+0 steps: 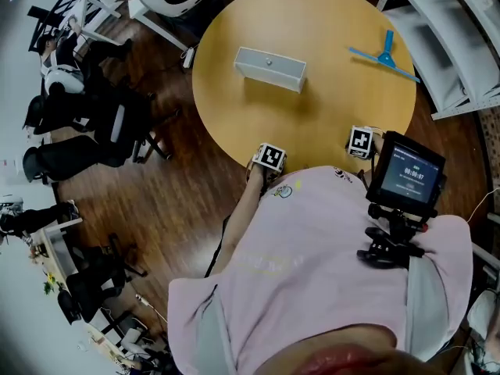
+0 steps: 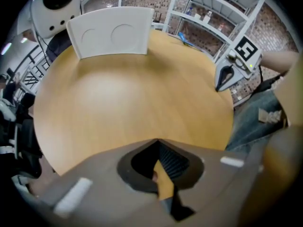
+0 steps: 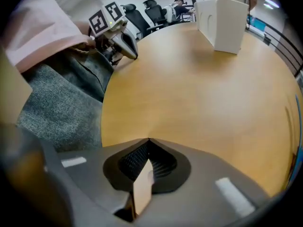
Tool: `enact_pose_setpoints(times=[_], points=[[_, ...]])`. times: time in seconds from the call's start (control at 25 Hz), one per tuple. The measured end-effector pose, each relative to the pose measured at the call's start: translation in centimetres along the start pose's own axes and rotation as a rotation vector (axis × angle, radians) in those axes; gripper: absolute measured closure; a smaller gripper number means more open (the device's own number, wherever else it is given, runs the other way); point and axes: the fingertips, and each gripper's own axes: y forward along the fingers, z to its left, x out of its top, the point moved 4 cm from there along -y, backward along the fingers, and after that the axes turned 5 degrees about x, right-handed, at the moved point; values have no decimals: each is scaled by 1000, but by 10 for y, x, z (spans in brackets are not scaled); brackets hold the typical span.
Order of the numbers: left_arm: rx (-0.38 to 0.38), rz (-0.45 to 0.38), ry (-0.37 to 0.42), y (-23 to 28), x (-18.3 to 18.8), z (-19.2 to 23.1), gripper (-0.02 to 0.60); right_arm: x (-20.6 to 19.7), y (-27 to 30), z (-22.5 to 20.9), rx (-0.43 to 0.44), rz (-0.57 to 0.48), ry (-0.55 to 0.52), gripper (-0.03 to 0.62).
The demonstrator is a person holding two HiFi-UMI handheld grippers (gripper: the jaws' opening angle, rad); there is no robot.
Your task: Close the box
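A smooth-walled white rectangular box (image 1: 269, 67) stands on the round pale-wood table (image 1: 328, 116), left of its middle. At the table's near edge, the left gripper (image 2: 157, 141) and the right gripper (image 3: 148, 140) each have their ribbed dark jaws pressed together on nothing, well apart from the box.

Round wooden table (image 1: 328, 123), blue T-shaped tool (image 1: 384, 55) near its far-right edge, white shelving (image 1: 449, 37), black office chairs (image 1: 70, 158).

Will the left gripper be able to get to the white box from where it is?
Probably yes. Only bare table lies between the left gripper and the box, and nothing stands in the way. It would need a long reach forward.
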Motion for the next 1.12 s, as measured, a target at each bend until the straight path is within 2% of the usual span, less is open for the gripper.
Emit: enact_pose_setpoints(times=[0.2, 0.28, 0.4, 0.52, 0.64, 0.8, 1.12], points=[[75, 50, 48, -1, -1, 22, 577, 29, 3, 4, -13, 208, -111, 589], [80, 61, 45, -2, -4, 27, 577, 35, 6, 5, -19, 248, -110, 589], [14, 59, -18, 0, -11, 22, 577, 37, 8, 12, 7, 224, -65, 589], [26, 28, -42, -2, -2, 26, 577, 39, -6, 11, 25, 176, -23, 589], [44, 10, -52, -6, -2, 27, 577, 36, 6, -1, -10, 207, -53, 589], [33, -9, -99, -8, -5, 25, 577, 37, 9, 2, 11, 241, -84, 589], [53, 2, -82, -7, -6, 25, 577, 38, 8, 3, -1, 243, -31, 589]])
